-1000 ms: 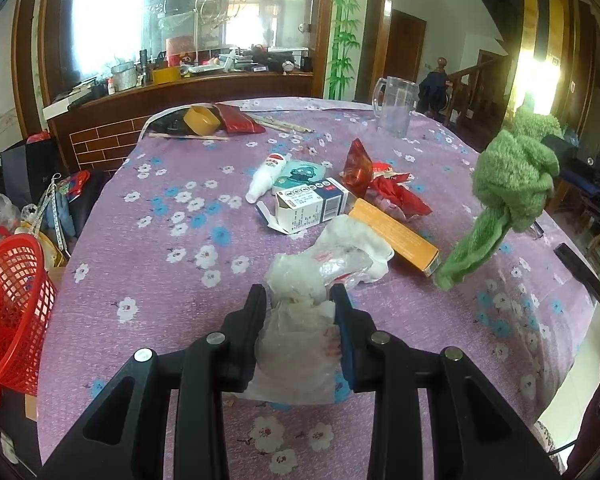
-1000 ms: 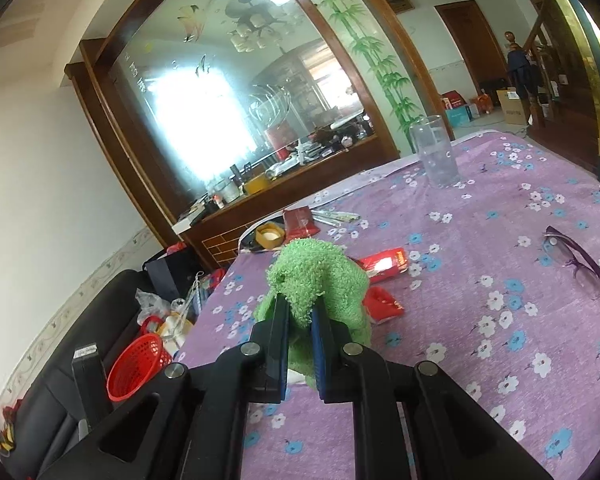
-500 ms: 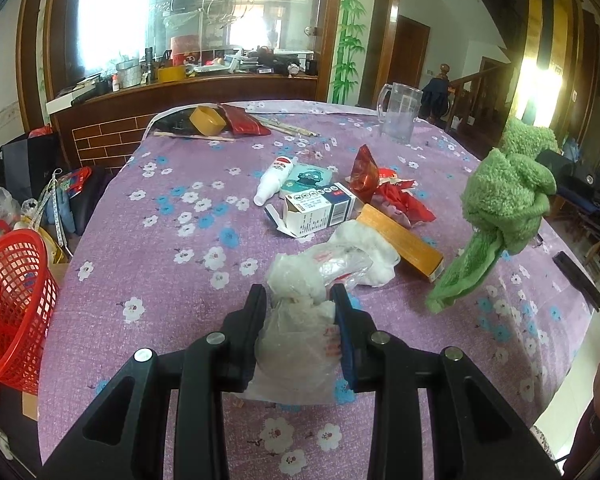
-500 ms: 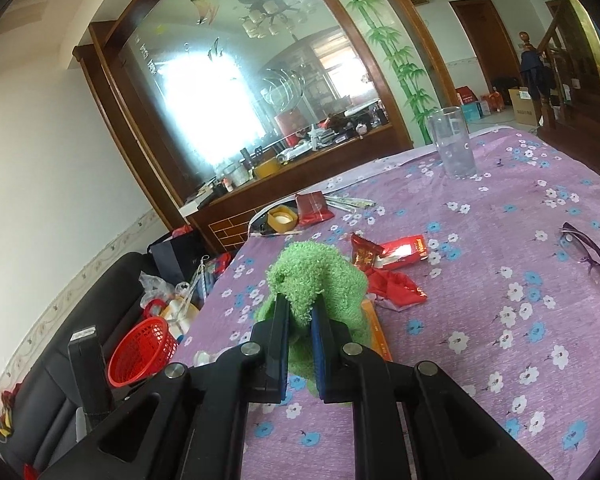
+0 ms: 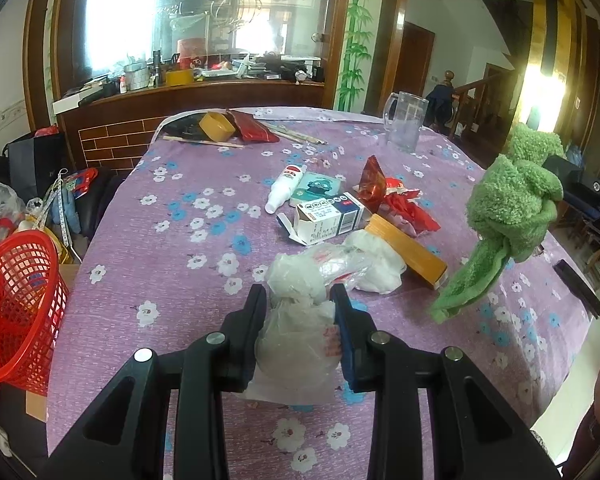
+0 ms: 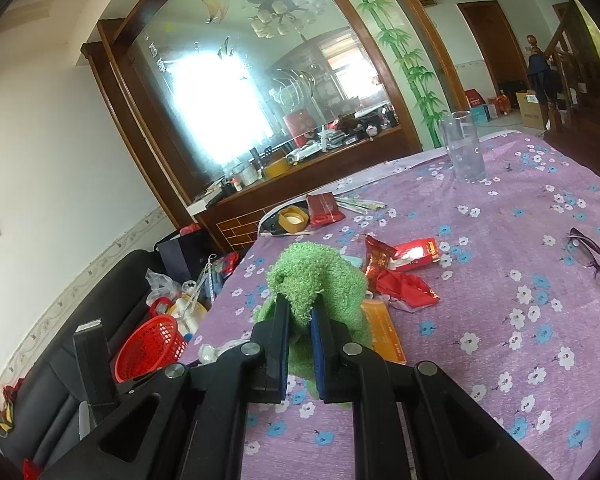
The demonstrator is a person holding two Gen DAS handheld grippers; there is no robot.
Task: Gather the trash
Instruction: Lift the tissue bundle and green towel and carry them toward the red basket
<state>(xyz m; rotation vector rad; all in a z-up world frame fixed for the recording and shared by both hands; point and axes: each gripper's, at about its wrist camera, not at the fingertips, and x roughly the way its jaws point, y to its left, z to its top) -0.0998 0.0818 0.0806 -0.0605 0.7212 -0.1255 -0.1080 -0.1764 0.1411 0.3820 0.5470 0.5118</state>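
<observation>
My left gripper (image 5: 300, 296) is shut on a crumpled clear plastic bag (image 5: 300, 336) just above the purple flowered tablecloth (image 5: 172, 248). Beyond it lie a white tissue wad (image 5: 376, 260), a white and blue carton (image 5: 328, 218), an orange box (image 5: 408, 250), red wrappers (image 5: 396, 204) and a small white bottle (image 5: 286, 188). My right gripper (image 6: 300, 306) is shut on a green fluffy cloth (image 6: 320, 280), held in the air over the table; the cloth shows at the right in the left wrist view (image 5: 508, 208). A red mesh basket (image 5: 14, 304) stands off the table's left edge.
A clear glass pitcher (image 5: 404, 126) stands at the far side. A tape roll (image 5: 216, 126), a red packet (image 5: 254, 128) and chopsticks (image 5: 296, 134) lie at the far edge. Glasses (image 6: 592, 260) lie on the right. A black sofa (image 6: 60, 368) and bags are left of the table.
The right gripper with the green cloth has moved closer over the trash pile. The left gripper still holds the plastic bag in about the same place.
</observation>
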